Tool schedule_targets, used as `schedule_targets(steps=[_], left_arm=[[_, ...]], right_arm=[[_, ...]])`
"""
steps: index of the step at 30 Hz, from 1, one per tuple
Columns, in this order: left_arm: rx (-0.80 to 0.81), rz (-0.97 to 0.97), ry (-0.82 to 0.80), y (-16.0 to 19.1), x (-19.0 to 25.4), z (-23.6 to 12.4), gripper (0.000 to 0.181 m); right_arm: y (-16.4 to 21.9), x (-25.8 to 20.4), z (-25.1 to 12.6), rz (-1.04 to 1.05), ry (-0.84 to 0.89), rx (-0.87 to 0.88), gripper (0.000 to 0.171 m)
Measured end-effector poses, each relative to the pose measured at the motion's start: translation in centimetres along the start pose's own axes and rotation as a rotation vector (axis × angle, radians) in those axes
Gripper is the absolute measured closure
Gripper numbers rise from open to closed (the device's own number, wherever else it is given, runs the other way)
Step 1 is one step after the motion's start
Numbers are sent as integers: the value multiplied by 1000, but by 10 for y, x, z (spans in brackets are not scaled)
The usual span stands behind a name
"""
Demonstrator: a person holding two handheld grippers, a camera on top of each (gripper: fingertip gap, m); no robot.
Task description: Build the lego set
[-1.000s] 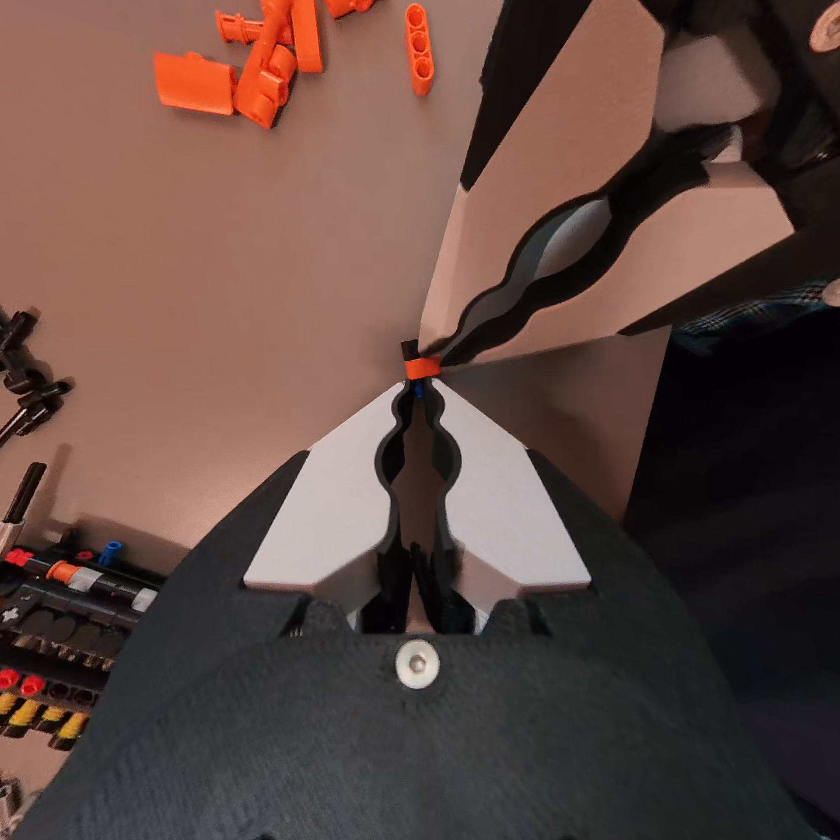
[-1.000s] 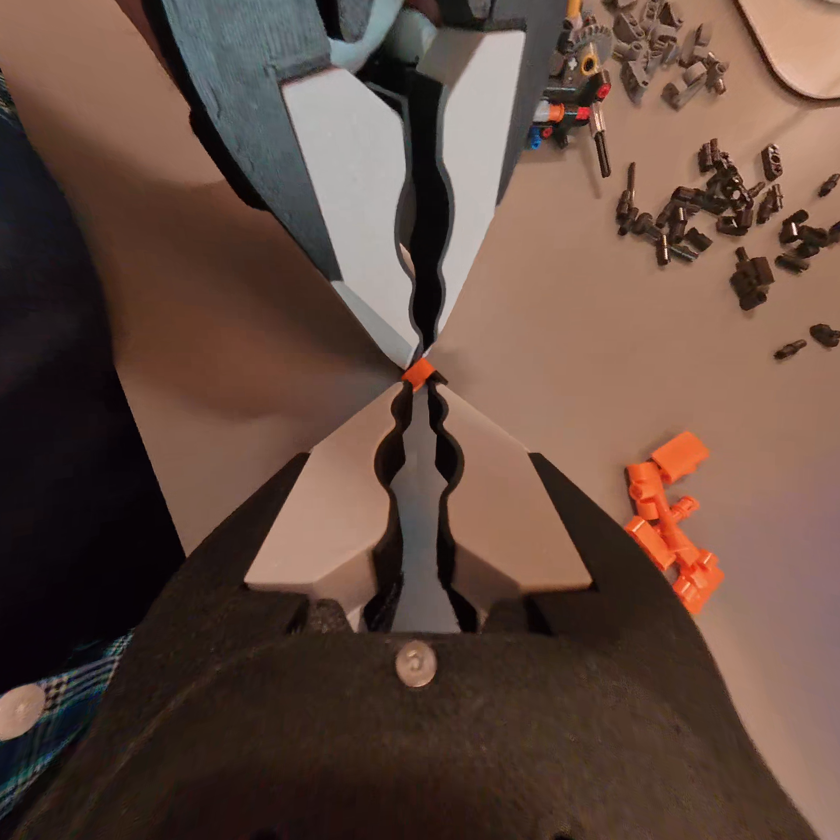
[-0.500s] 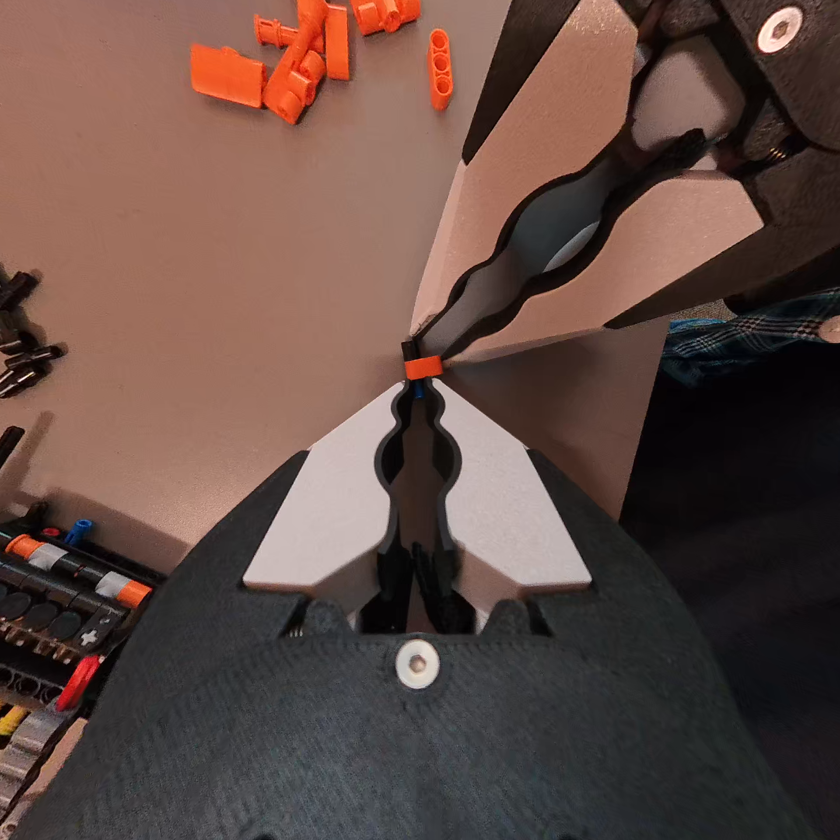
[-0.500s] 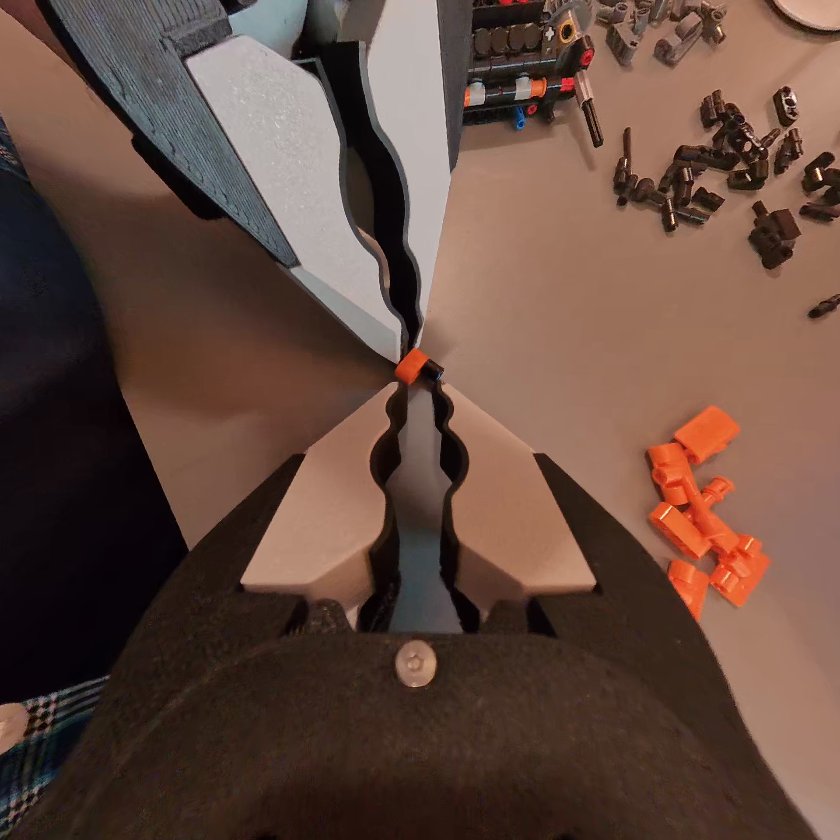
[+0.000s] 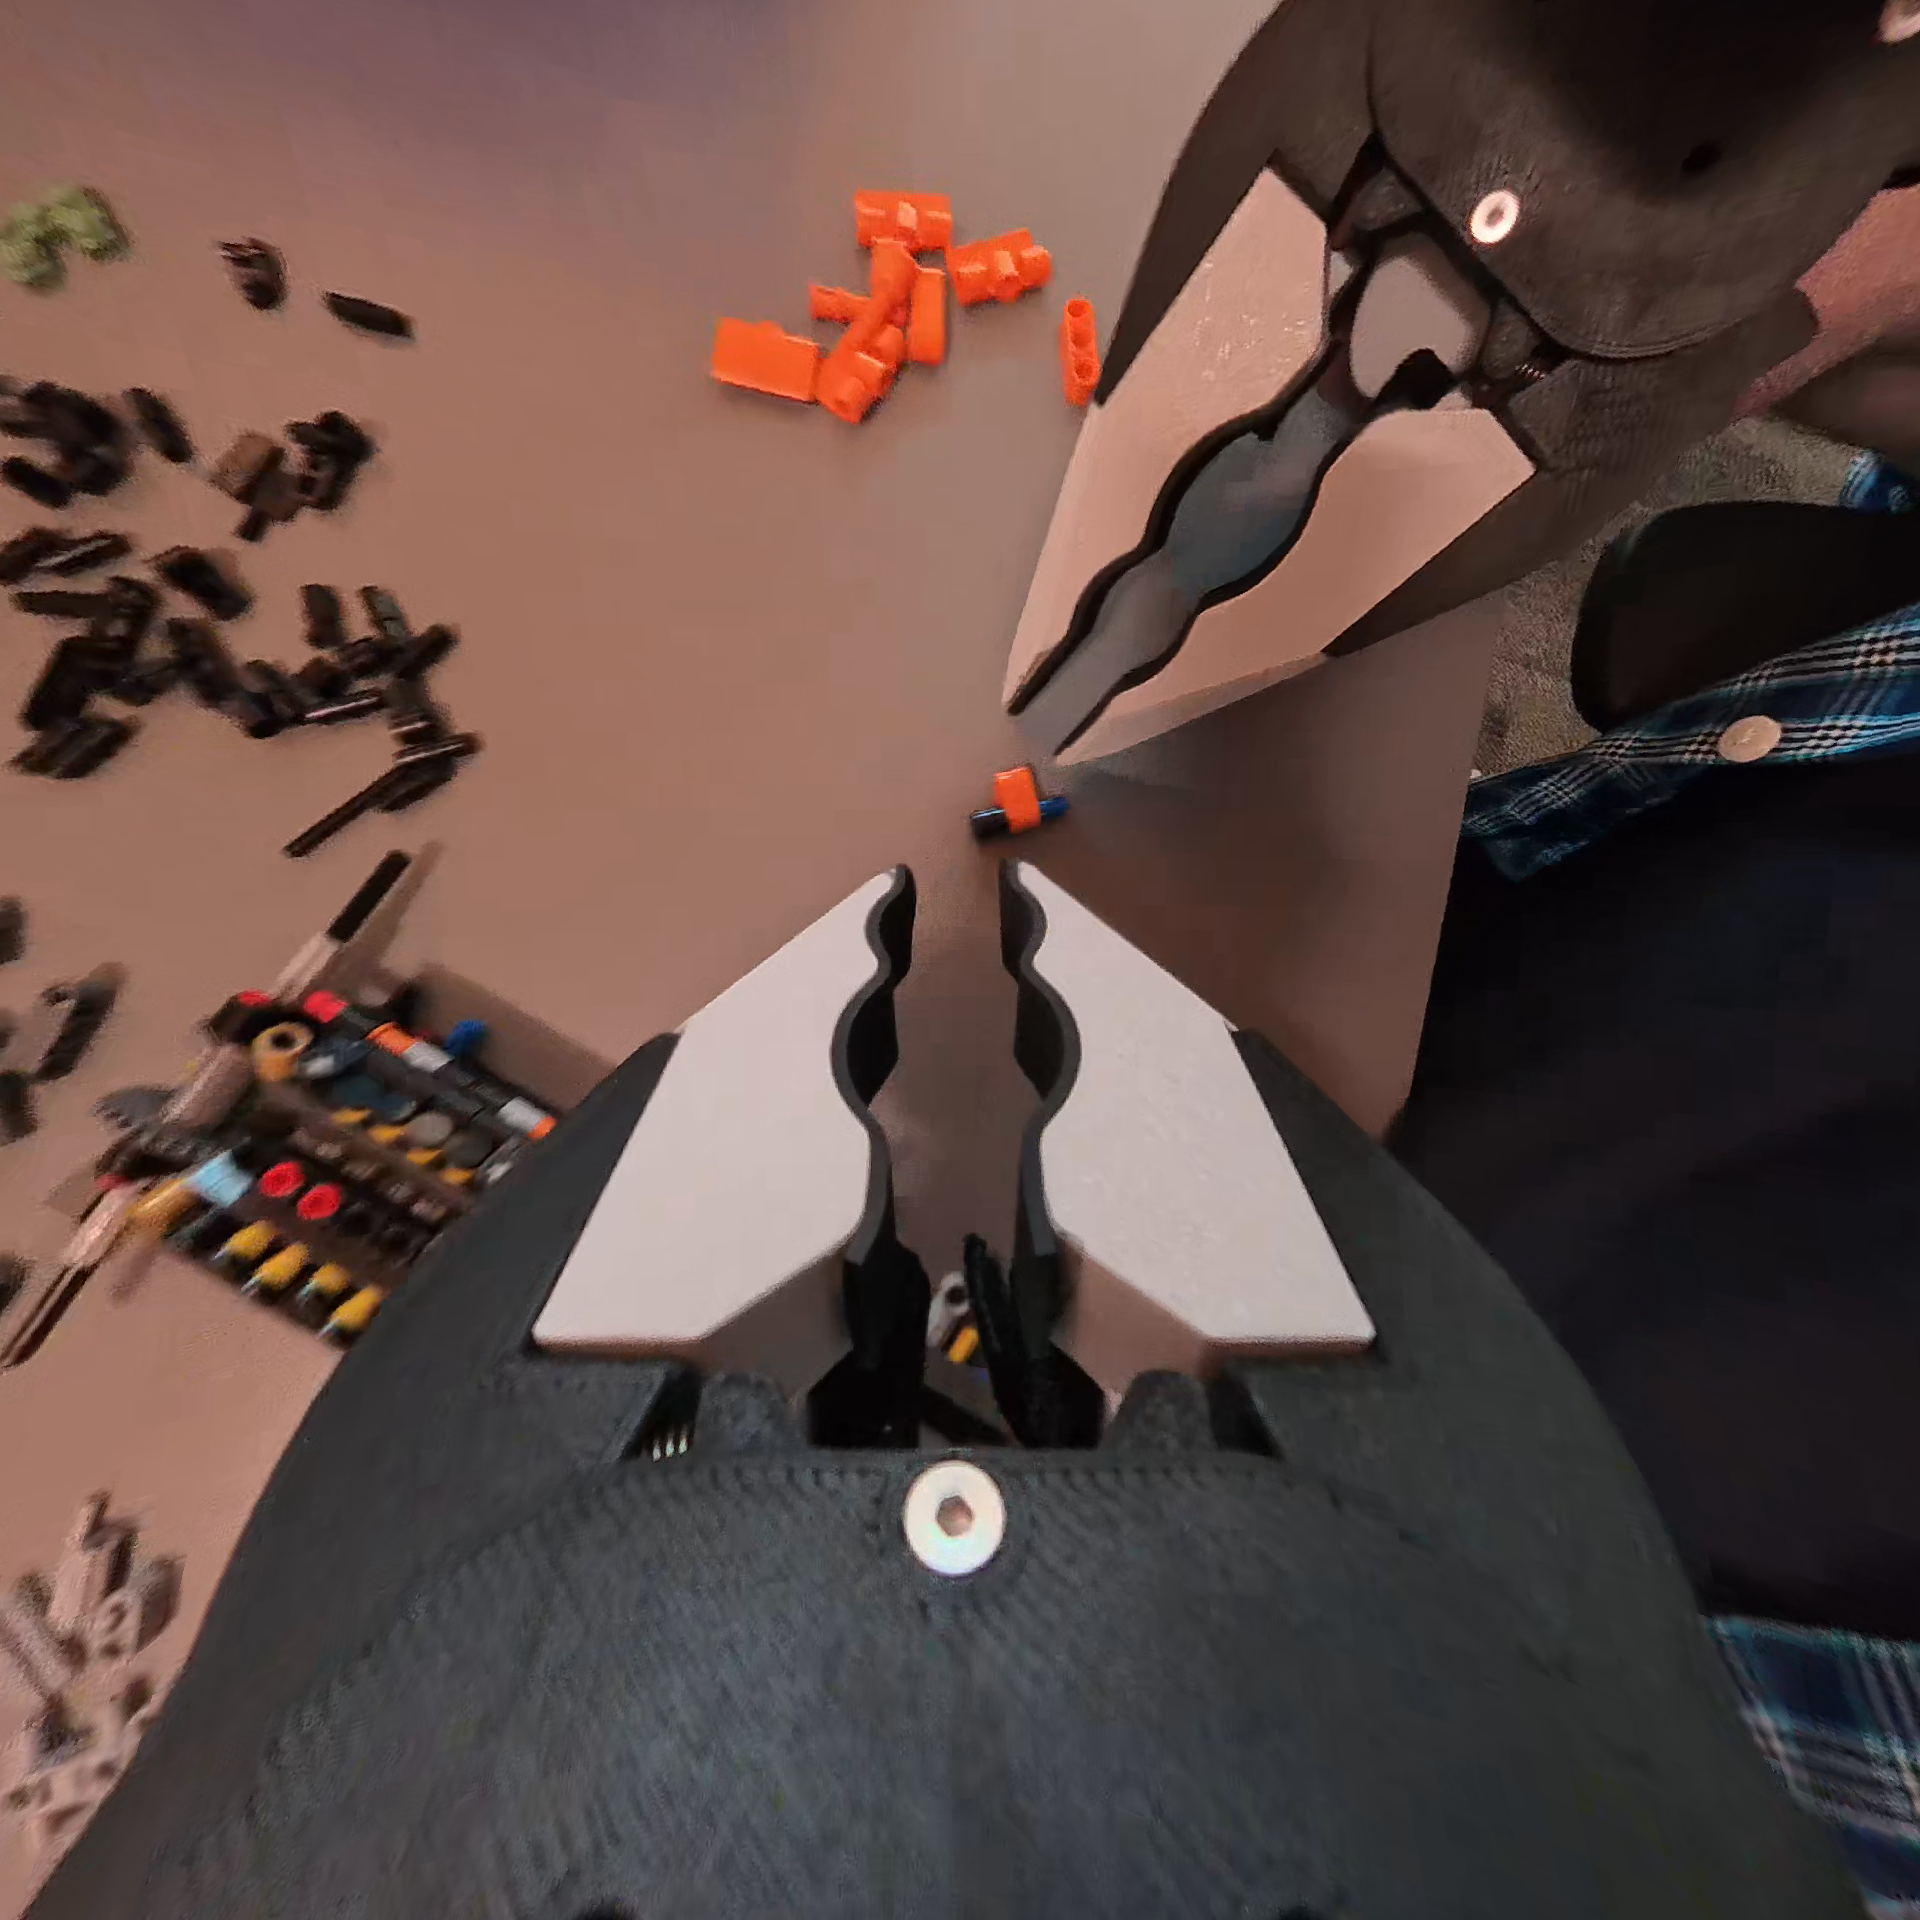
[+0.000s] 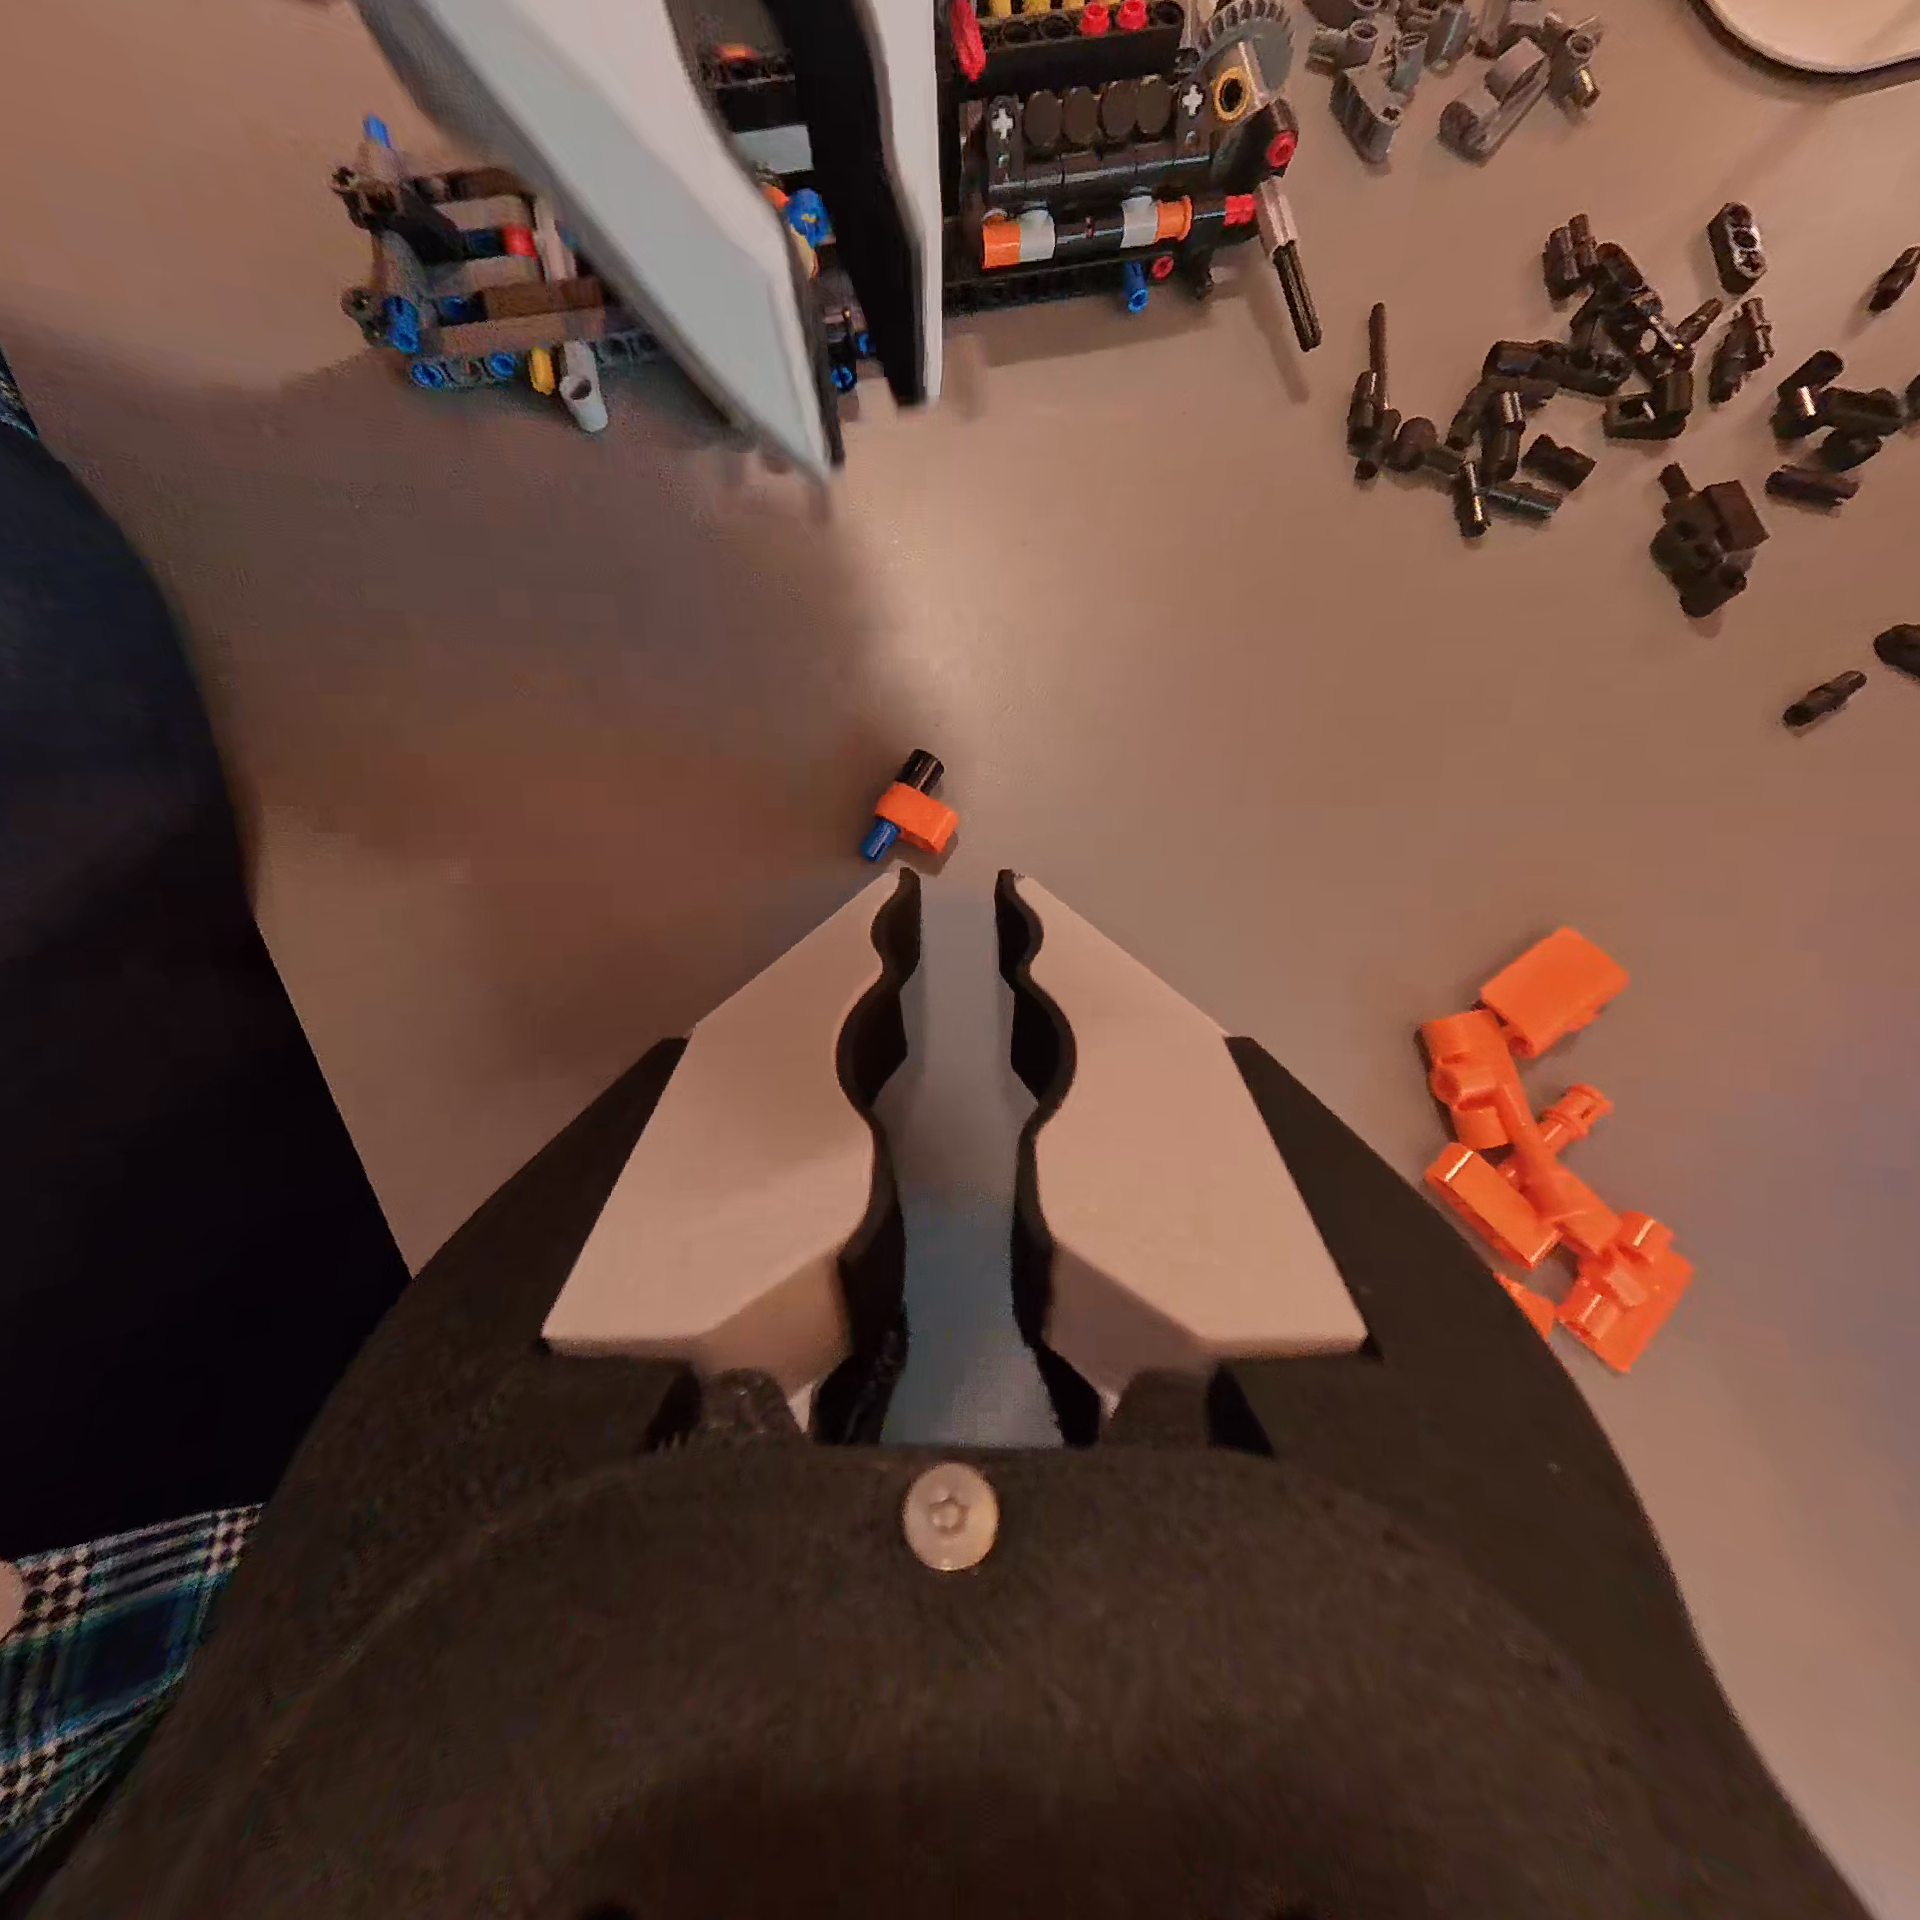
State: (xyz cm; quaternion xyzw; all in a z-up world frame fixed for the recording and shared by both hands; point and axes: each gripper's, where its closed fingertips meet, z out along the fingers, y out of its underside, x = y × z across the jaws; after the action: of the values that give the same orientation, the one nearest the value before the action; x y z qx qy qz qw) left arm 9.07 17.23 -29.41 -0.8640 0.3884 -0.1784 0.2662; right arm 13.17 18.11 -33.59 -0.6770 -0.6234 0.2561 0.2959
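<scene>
Right wrist view, nearest first: right gripper (image 6: 956, 883) has jaws apart, nothing between them, tips just short of the small pin assembly (image 6: 906, 808). That piece lies free on the table (image 6: 1195, 727), touched by neither tool. It is an orange connector (image 6: 916, 816) threaded on a pin, with a black end (image 6: 918, 771) on one side and a blue end (image 6: 878, 840) on the other. Long axis runs along the pin. In this view the black end points away and slightly right; the blue end points back toward the person's side, left of the fingertips.

Left wrist view: left gripper (image 5: 956, 883) also parted and empty. The same assembly (image 5: 1016, 806) sits just beyond its tips, lying nearly crosswise, black end left, blue end right. The right gripper (image 5: 1039, 727) hangs close above it, jaws a little apart.

Step, as judged: sub-assembly joined and set down; it is not yet fitted to the build. Next move probably calls for re-gripping it across the orange body, leaving a pin end clear for insertion. It is small and round, so may roll if nudged.

Farther off: loose orange parts (image 6: 1548, 1143) to the right, black pins (image 6: 1621, 395) scattered beyond, and the part-built model (image 6: 1101, 197) at the far edge, half hidden by the left gripper.
</scene>
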Motion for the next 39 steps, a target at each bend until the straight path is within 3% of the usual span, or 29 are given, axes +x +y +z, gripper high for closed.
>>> schedule_targets(steps=[8,19,31,39], left_arm=[[48,-20,-92,10,-34,-35,165],[175,21,-197,-8,-79,-68,140],[280,-81,-334,20,-128,-102,163],[328,-115,-425,42,-158,-119,176]], right_arm=[[-9,1,-5,-5,-18,20,151],[-52,54,-17,-34,101,85,154],[-95,169,27,102,192,10,150],[-104,203,27,154,189,6,166]])
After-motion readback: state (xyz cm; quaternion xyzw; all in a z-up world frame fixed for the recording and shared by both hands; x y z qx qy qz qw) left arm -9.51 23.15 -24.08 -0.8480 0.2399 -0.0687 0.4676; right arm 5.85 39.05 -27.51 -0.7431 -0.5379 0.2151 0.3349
